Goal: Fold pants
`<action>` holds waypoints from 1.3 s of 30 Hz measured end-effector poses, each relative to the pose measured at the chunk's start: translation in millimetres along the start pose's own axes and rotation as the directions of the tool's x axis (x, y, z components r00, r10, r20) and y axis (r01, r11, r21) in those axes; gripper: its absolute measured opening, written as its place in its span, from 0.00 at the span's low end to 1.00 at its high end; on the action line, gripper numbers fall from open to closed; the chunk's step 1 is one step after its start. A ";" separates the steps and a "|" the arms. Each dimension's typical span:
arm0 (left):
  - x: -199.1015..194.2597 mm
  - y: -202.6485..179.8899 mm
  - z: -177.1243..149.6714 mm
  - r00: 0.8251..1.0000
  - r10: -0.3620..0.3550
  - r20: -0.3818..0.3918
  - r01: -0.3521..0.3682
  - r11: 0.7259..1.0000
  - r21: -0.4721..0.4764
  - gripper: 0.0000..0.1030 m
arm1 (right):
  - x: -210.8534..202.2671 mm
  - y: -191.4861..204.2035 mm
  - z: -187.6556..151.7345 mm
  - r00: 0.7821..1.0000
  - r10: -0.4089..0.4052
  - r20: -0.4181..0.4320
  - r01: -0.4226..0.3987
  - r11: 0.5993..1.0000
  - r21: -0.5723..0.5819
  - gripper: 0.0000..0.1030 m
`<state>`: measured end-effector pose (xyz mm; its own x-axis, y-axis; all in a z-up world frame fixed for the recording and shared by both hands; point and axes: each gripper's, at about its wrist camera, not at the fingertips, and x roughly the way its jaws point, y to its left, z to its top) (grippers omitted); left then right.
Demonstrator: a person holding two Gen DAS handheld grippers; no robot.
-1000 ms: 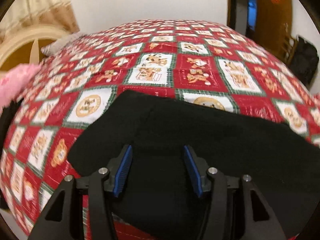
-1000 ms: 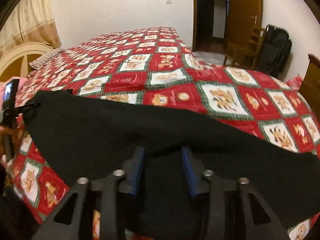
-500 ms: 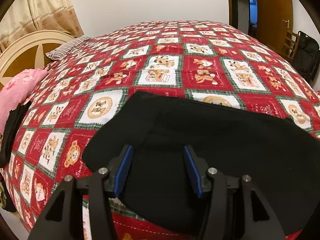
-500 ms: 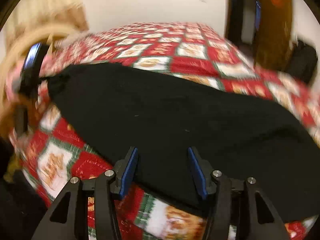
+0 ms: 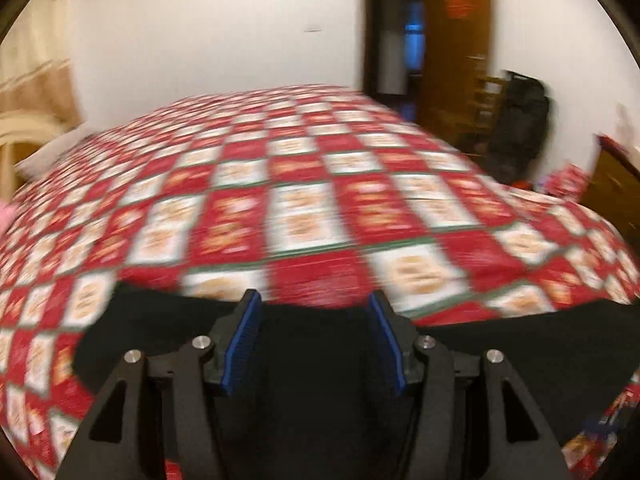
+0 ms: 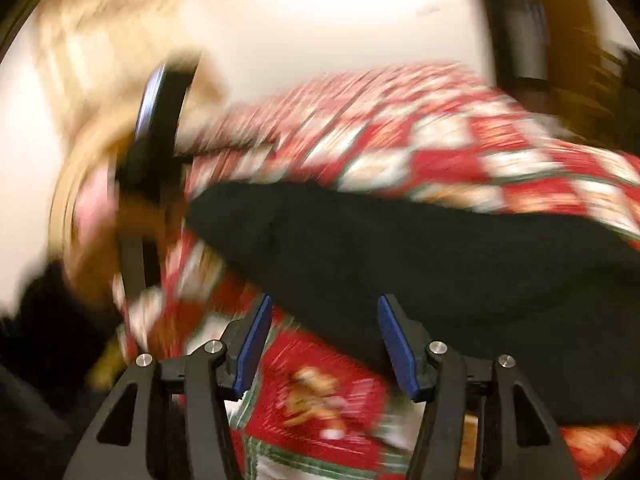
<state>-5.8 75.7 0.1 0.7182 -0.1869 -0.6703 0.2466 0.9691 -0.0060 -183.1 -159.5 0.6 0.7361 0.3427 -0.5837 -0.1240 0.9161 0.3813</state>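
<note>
A wide bed (image 5: 304, 208) fills the middle of both frames, covered by a red, white and green checked quilt (image 5: 416, 216) printed with small tan cartoon figures. Flat black fabric pants (image 5: 304, 360) lie directly on the quilt along its near edge, spanning the lower part of the left wrist frame. In the blurred right wrist frame they run from centre left to the lower right.
</note>
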 end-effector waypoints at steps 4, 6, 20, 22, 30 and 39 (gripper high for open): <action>2.3 -70.1 -1.0 0.988 -0.150 -0.026 0.152 0.982 0.108 0.60 | -106.5 -96.8 -3.8 0.943 -0.249 0.220 0.154 0.915 0.373 0.56; 3.7 -99.2 -6.4 0.973 -0.224 -0.057 0.229 0.963 0.138 0.60 | -153.5 -136.7 -20.8 0.869 -0.446 0.215 0.292 0.812 0.505 0.56; 12.1 -162.7 -46.2 0.953 -0.240 -0.183 0.278 0.935 0.222 0.60 | -145.8 -209.9 -47.0 0.768 -0.634 -0.091 0.525 0.542 0.656 0.56; 15.7 -155.8 -45.4 0.954 -0.235 -0.188 0.270 0.943 0.193 0.60 | -135.5 -204.0 -43.0 0.779 -0.623 -0.072 0.521 0.579 0.628 0.56; 22.1 -148.3 -47.8 0.957 -0.215 -0.197 0.248 0.955 0.164 0.61 | -130.6 -217.8 -35.1 0.728 -0.686 -0.013 0.492 0.508 0.707 0.56; 17.9 -125.8 -36.5 0.958 -0.229 -0.174 0.250 0.962 0.108 0.61 | -133.8 -192.7 -9.0 0.787 -0.612 0.076 0.451 0.656 0.605 0.08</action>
<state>-47.7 -43.6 -38.3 0.5182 -0.3728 -0.7697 0.4870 0.8685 -0.0928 -263.7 -380.0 -1.2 0.7058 -0.3069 -0.6384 0.6538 0.6292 0.4203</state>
